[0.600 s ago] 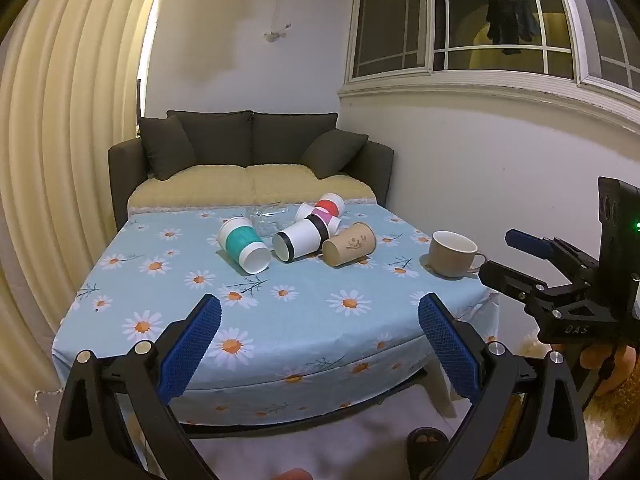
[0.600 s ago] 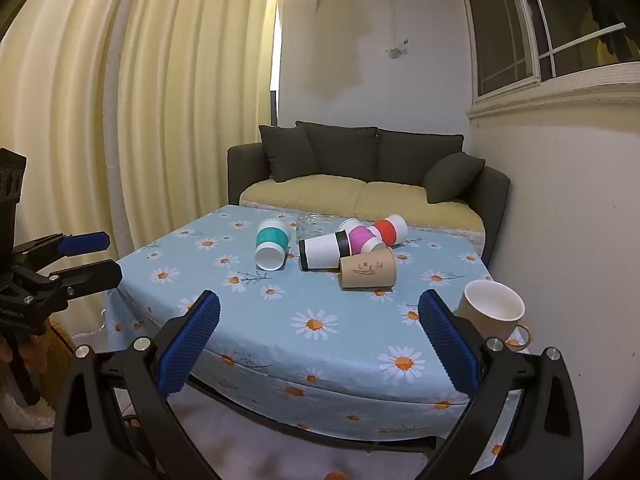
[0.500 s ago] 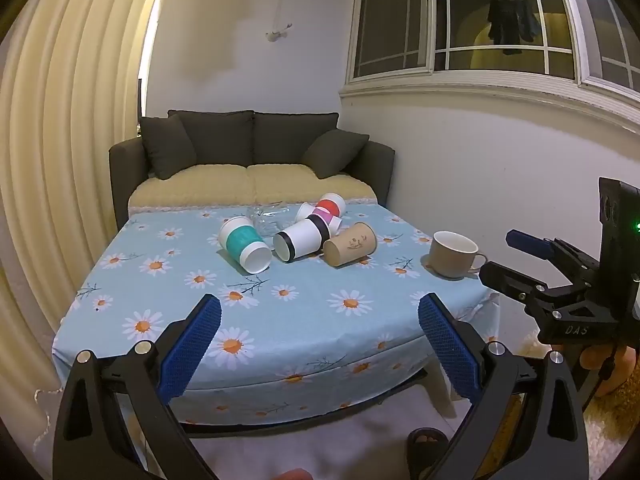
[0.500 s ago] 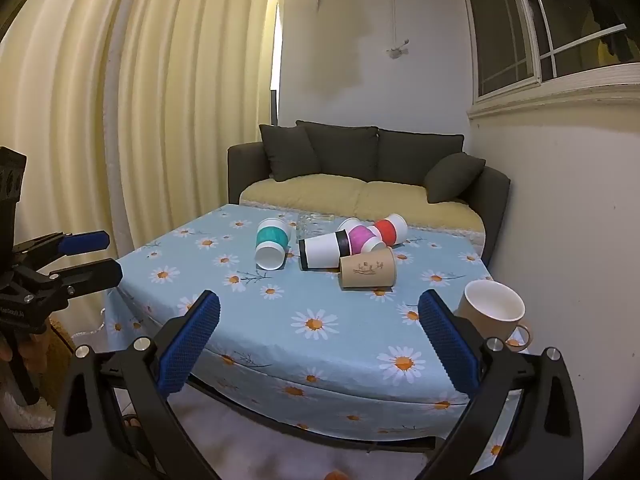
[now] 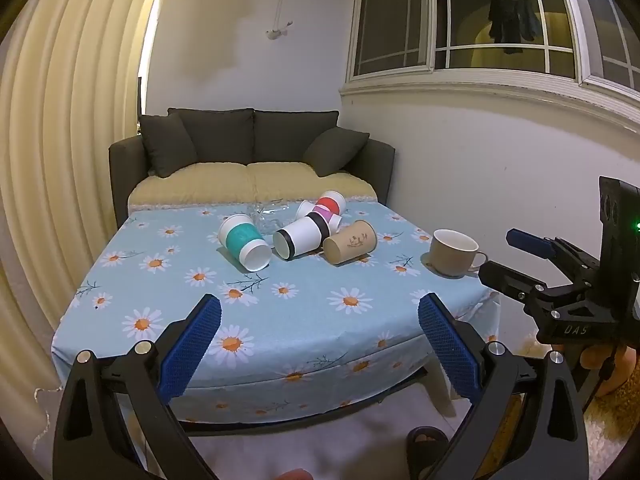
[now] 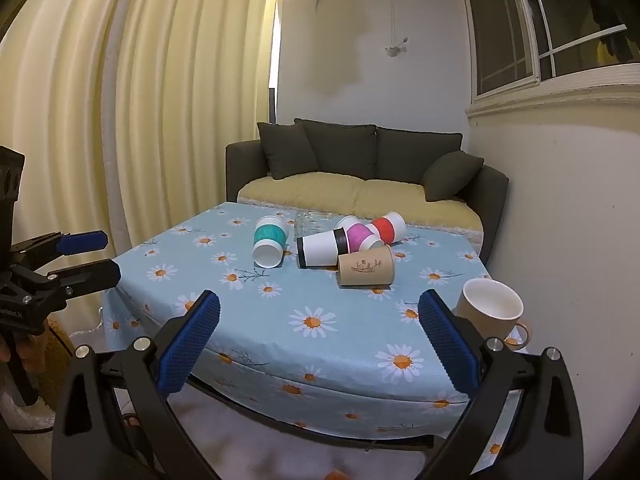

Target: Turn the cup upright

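Note:
Several paper cups lie on their sides mid-table: a teal-banded one [image 5: 243,241] [image 6: 270,245], a white one with black bands [image 5: 303,236] [image 6: 322,247], a brown one [image 5: 350,241] [image 6: 365,266], a pink one [image 6: 362,236] and a red one [image 5: 331,203] [image 6: 387,227]. A beige mug [image 5: 454,252] [image 6: 491,306] stands upright at the right edge. My left gripper [image 5: 319,340] and right gripper [image 6: 319,340] are open and empty, held before the table's near edge. Each shows in the other's view, the right [image 5: 516,260], the left [image 6: 90,256].
The table wears a blue daisy cloth [image 5: 280,312] [image 6: 320,320]. A clear glass item [image 5: 266,212] lies behind the cups. A dark sofa [image 5: 252,152] stands behind the table, curtains to the left, a wall with a window to the right.

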Motion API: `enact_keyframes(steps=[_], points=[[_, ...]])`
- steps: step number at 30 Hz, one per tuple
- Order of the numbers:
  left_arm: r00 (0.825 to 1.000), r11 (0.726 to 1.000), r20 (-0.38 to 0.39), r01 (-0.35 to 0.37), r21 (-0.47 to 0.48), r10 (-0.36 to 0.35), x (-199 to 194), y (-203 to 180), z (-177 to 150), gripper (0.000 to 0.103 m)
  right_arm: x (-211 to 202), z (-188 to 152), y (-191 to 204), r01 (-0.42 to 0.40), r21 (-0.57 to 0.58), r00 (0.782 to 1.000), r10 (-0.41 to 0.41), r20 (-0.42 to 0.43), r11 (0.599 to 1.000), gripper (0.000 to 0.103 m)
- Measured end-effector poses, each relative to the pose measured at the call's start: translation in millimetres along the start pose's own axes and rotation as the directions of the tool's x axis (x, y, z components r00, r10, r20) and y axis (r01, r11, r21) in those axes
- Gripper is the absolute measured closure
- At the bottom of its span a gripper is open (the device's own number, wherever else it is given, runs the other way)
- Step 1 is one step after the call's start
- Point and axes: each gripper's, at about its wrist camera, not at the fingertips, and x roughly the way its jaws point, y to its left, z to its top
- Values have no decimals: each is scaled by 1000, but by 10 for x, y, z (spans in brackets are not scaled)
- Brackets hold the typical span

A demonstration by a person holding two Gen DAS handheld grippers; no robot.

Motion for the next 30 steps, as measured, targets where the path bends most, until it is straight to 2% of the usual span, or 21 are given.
enact_keyframes(steps=[30], points=[[1000, 1000, -5, 1, 5, -1, 6, -24, -17, 7, -8, 0, -17, 6, -3, 1000, -6, -5, 1000, 5]])
